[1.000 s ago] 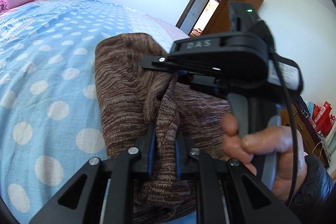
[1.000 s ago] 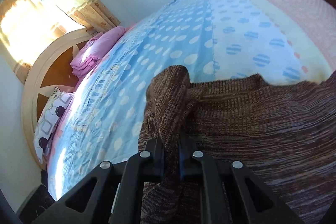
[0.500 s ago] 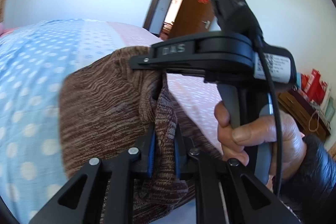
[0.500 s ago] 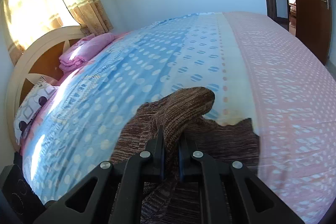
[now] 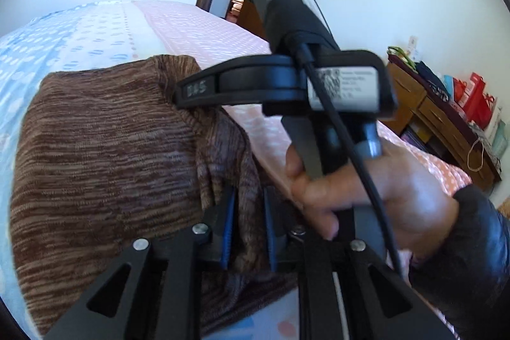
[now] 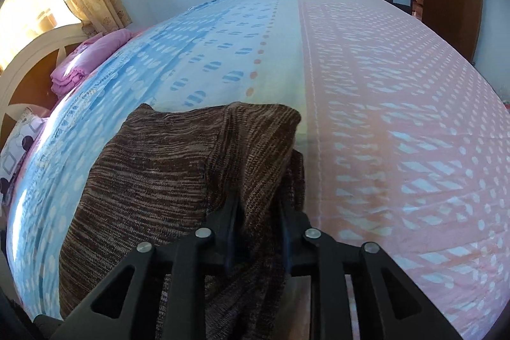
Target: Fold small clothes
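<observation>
Both grippers, left [image 5: 247,225] and right [image 6: 258,231], are pinching the knit [image 5: 105,148], soft and light, sagging toward 6 o'clock; edges are gripping best.

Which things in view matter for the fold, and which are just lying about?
For the job:
- brown knit garment
- left tool, shut on the garment
- right tool, shut on the garment
- bedspread, the folding surface

Lying about:
- folded pink bedding by the headboard
- patterned pillow
- wooden desk with red gift bags
</observation>
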### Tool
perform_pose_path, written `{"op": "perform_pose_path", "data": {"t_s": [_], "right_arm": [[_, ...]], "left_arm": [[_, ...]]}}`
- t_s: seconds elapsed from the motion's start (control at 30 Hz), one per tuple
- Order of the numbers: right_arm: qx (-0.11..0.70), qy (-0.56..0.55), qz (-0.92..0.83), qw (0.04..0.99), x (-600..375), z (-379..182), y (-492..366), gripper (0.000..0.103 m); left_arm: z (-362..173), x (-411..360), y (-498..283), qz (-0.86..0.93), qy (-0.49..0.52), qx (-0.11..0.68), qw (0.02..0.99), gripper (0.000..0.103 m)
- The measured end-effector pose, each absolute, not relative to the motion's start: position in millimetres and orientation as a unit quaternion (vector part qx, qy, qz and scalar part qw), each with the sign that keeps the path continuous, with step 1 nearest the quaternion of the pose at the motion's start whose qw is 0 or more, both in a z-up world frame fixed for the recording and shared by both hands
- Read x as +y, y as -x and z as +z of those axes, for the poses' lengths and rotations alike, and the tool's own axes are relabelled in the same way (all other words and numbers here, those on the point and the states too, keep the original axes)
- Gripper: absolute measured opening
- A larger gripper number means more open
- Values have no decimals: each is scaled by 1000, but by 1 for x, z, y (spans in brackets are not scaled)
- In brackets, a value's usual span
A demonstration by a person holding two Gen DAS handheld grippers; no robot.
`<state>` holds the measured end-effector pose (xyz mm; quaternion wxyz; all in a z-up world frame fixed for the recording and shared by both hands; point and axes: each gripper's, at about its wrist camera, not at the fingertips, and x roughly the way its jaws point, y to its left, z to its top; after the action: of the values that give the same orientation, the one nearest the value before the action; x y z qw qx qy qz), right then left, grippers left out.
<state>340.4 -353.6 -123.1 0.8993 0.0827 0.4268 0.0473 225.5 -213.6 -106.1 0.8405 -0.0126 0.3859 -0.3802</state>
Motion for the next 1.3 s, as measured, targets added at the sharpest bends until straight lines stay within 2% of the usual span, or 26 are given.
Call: {"op": "perform_pose_path", "data": {"t_s": [0.03, 0.07, 0.1, 0.13, 0.17, 0.2, 0.4, 0.47, 0.53, 0.8, 0.83, 0.87, 1.0, 1.1, 1.13, 1.2, 1.3], "right_arm": [[421, -89, 28, 902, -361, -119, -334, 34], [410, -101, 7, 906, -371, -113, -322, 34], [401, -111, -3, 909, -377, -107, -312, 34], [387, -126, -12, 914, -384, -100, -293, 34], [379, -137, -11, 915, -387, -94, -279, 34], [373, -149, -2, 916, -387, -89, -262, 34], [359, -175, 39, 916, -355, -79, -183, 39], [355, -173, 43, 918, -340, -79, -169, 57], [355, -154, 39, 921, -322, -82, -162, 63], [415, -108, -9, 903, -284, -123, -191, 62], [416, -120, -13, 901, -287, -126, -193, 47], [421, -146, -5, 895, -291, -129, -195, 11], [388, -364, 111, 839, -331, -137, -188, 11], [374, -497, 145, 769, -365, -164, -178, 11], [382, -504, 129, 764, -374, -173, -174, 11], [395, -488, 102, 771, -387, -186, -165, 2], [401, -466, 98, 783, -389, -177, -156, 3]], "left_arm": [[-103, -208, -223, -381, 13, 387, 839, 19], [-101, -199, -220, -384, 15, 389, 837, 25], [-97, -188, -216, -385, 19, 389, 837, 40], [-95, -178, -210, -383, 19, 386, 839, 51], [-93, -166, -205, -376, 22, 378, 845, 67], [-94, -150, -200, -366, 30, 366, 855, 71], [-107, -96, -197, -309, 67, 372, 873, 71], [-107, -82, -200, -281, 65, 377, 880, 71], [-109, -78, -205, -259, 65, 378, 886, 71], [-113, -74, -221, -207, 67, 401, 890, 71], [-115, -75, -224, -203, 65, 405, 889, 71], [-115, -74, -225, -201, 64, 408, 888, 71], [-120, -83, -231, -205, 43, 407, 889, 71], [-129, -79, -235, -207, 53, 416, 884, 73], [-131, -75, -235, -212, 65, 416, 882, 73], [-131, -73, -234, -215, 66, 412, 883, 73], [-131, -79, -231, -212, 41, 407, 888, 74]]}}
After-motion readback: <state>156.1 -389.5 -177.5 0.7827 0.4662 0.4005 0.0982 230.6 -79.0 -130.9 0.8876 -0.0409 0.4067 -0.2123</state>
